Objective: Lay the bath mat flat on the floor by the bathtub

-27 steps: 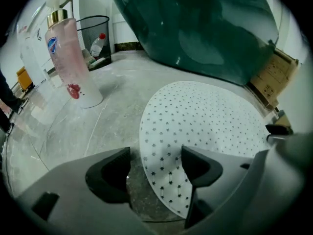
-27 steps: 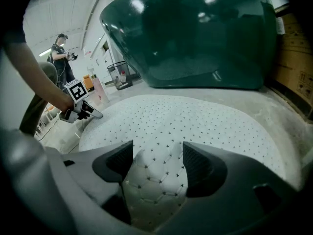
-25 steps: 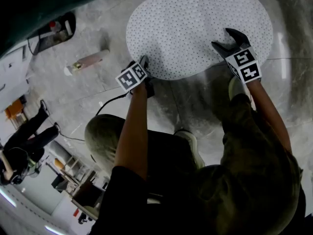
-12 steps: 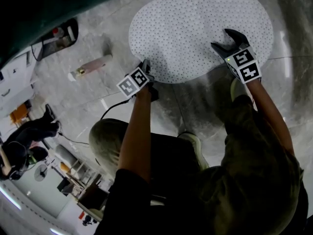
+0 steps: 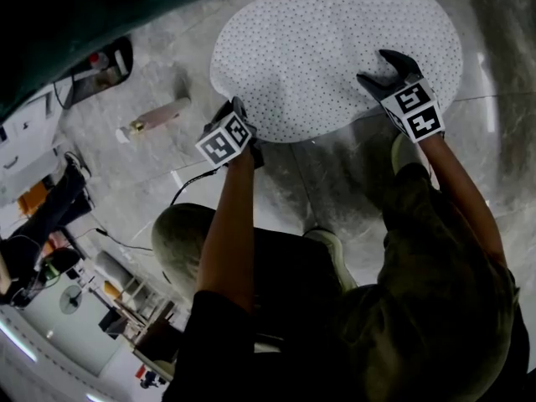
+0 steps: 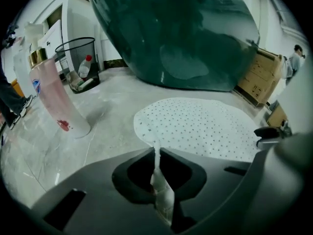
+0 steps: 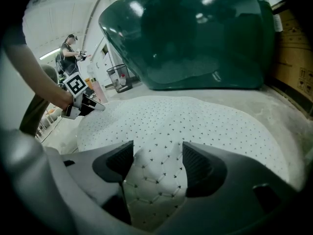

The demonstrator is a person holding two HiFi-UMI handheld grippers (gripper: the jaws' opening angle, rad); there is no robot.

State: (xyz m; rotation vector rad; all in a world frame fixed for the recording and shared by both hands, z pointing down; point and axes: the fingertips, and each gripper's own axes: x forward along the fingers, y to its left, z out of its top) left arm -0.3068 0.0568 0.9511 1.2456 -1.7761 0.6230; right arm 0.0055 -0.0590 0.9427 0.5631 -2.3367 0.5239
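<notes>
The white dotted oval bath mat [image 5: 335, 48] lies on the marble floor beside the dark green bathtub [image 5: 84, 7]. My left gripper [image 5: 237, 114] is at the mat's near left edge. In the left gripper view its jaws are closing, and a thin fold of that edge [image 6: 156, 153] is pinched upright between them. My right gripper [image 5: 387, 67] rests over the mat's near right part with its jaws wide apart. In the right gripper view the mat [image 7: 195, 126] runs under and between the spread fingers [image 7: 120, 160], and the left gripper [image 7: 93, 105] shows at the far left.
A pink bottle [image 5: 157, 117] stands on the floor left of the mat. A wire bin [image 6: 77, 62] with bottles sits by the tub's end. Cardboard boxes [image 6: 259, 77] stand on the far side. A cable [image 5: 188, 182] trails by my left arm. A person [image 5: 33, 233] is off left.
The left gripper's jaws have gone from open to pinched on the mat's near left edge. The mat's left side has shifted slightly left. The right gripper has barely moved.
</notes>
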